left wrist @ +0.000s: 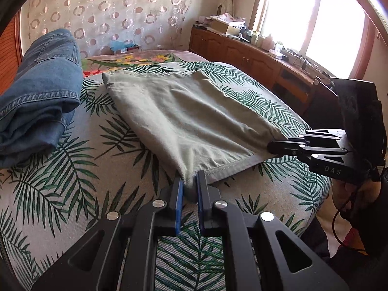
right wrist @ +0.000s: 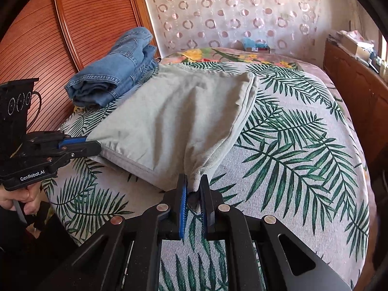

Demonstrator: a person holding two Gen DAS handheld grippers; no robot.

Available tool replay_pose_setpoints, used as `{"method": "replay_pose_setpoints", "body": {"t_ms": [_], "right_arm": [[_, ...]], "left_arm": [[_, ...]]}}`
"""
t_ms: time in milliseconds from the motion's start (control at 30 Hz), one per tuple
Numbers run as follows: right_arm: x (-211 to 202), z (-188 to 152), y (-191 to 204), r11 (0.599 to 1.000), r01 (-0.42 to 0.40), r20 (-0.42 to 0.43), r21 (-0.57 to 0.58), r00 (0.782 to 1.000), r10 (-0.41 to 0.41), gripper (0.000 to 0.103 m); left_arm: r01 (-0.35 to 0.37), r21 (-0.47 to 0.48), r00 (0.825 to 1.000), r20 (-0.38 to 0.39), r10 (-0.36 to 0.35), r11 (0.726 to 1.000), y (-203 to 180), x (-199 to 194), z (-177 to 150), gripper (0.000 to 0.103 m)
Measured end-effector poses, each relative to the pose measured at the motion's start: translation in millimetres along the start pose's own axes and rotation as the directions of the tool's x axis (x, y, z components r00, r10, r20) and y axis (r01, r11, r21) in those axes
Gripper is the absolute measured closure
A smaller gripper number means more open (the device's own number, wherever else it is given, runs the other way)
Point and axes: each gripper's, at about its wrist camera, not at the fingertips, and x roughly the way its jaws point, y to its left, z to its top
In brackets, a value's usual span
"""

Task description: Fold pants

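Both grippers, left gripper (left wrist: 189, 184) and right gripper (right wrist: 194, 184), pinch near corners of the green pants (left wrist: 184, 118), lifted slightly. Judging by its compact rectangle, one fold seems done; another remains

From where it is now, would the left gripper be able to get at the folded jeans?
Probably not yet: the left gripper is shut on a corner of the green pants. The jeans lie uncovered on the bed beside them, so the way looks free once it lets go.

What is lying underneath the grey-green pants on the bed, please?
The grey-green pants lie on a palm-leaf bedspread, seen all around them. The patch directly beneath is covered, so anything there cannot be seen.
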Motion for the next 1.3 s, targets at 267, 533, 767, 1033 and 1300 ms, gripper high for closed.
{"method": "replay_pose_setpoints", "body": {"t_ms": [267,533,767,1033,1300], "right_arm": [[-19,-17,2,1.0,-0.014,0.012,-0.01,1.0,0.014,0.094],[-35,-31,7,1.0,-0.011,0.011,-0.012,1.0,0.011,0.094],[-46,-43,13,1.0,-0.011,0.007,-0.022,1.0,0.011,0.094],[-39,-50,3,0.999,-0.035,-0.015,0.039,0.999,0.036,0.09],[-35,-51,1,0.998,-0.008,-0.034,0.059,0.999,0.01,0.073]], "left_arm": [[0.016,0.0,1.0,0.003,-0.016,1.0,-8,-16,-12,0.092],[0.018,0.017,1.0,0.007,-0.018,1.0,-14,-24,-20,0.092],[0.025,0.025,1.0,0.003,-0.025,0.999,-17,-30,-28,0.092],[0.033,0.023,0.999,-0.036,-0.032,0.999,-17,-18,-33,0.092],[0.033,0.013,0.998,-0.056,-0.033,0.999,-13,-12,-36,0.092]]}}
